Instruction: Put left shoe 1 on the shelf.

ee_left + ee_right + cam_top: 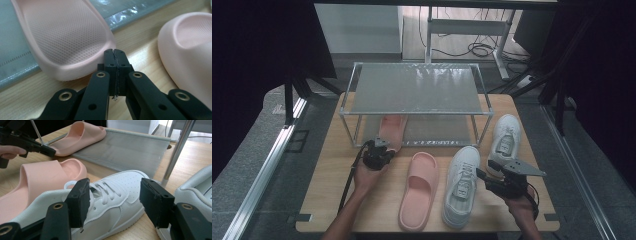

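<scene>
Where the rack [412, 90] stands — one pink slipper [391, 131] on its lower shelf.

The rack's top shelf [417, 90] hid the toe of the far pink slipper [391, 131]. In the right gripper view, the right-hand white sneaker [197, 187] was cut off by the edge.

Ahead of the closed left gripper [115, 53], a pink slipper's heel [75, 65] blocks the way; bare table [140, 42] lies to its right. The open right gripper [113, 195] faces a white sneaker [112, 195], a rack post [175, 157] beyond.
</scene>
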A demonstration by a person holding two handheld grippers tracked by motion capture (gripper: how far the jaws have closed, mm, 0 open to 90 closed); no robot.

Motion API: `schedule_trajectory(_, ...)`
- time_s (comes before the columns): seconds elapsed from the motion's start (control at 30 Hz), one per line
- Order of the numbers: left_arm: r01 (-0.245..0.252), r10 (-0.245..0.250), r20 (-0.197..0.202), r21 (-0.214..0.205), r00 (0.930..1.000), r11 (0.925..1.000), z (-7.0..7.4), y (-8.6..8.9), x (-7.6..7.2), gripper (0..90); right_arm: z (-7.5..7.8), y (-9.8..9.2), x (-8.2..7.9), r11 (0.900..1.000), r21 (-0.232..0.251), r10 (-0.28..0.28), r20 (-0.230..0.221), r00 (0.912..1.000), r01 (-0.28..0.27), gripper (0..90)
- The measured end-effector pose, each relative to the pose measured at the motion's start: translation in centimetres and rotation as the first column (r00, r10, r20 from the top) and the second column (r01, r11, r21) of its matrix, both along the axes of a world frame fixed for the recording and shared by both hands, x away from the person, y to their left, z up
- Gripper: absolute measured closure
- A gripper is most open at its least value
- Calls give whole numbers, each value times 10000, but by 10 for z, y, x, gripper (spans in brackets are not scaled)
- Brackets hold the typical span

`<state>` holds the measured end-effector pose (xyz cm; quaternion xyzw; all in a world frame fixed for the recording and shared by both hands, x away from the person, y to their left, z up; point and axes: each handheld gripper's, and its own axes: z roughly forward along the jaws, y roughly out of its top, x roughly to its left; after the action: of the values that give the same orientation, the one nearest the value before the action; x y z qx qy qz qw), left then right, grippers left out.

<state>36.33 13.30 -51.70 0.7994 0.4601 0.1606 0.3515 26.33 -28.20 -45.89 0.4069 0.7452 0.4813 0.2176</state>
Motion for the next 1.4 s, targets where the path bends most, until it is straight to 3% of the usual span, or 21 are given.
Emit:
schedule_trajectory(0.47,-448,449,63,-126,9990,9989,-2,-1,17,899,0,0,0,10000,-18,-2,-2,10000,2,418)
schedule_trajectory(0.87,-414,414,7,-147,9991,9990,-5,-6,22,883,2,1,-2,10000,-31,34,52,10000,-33,418)
schedule_trajectory(1.03,-149,153,160,-226,9998,9996,2,-5,10,875,2,0,-2,10000,-35,4,59,10000,-4,418)
schedule_trajectory(1.2,339,-332,181,-378,9993,9987,4,0,-18,844,3,-1,-2,10000,22,-29,68,10000,29,418)
schedule_trajectory(1.4,528,-533,-22,-1010,9986,9935,1,9,-48,813,5,-2,-3,10000,51,-27,145,9999,26,418)
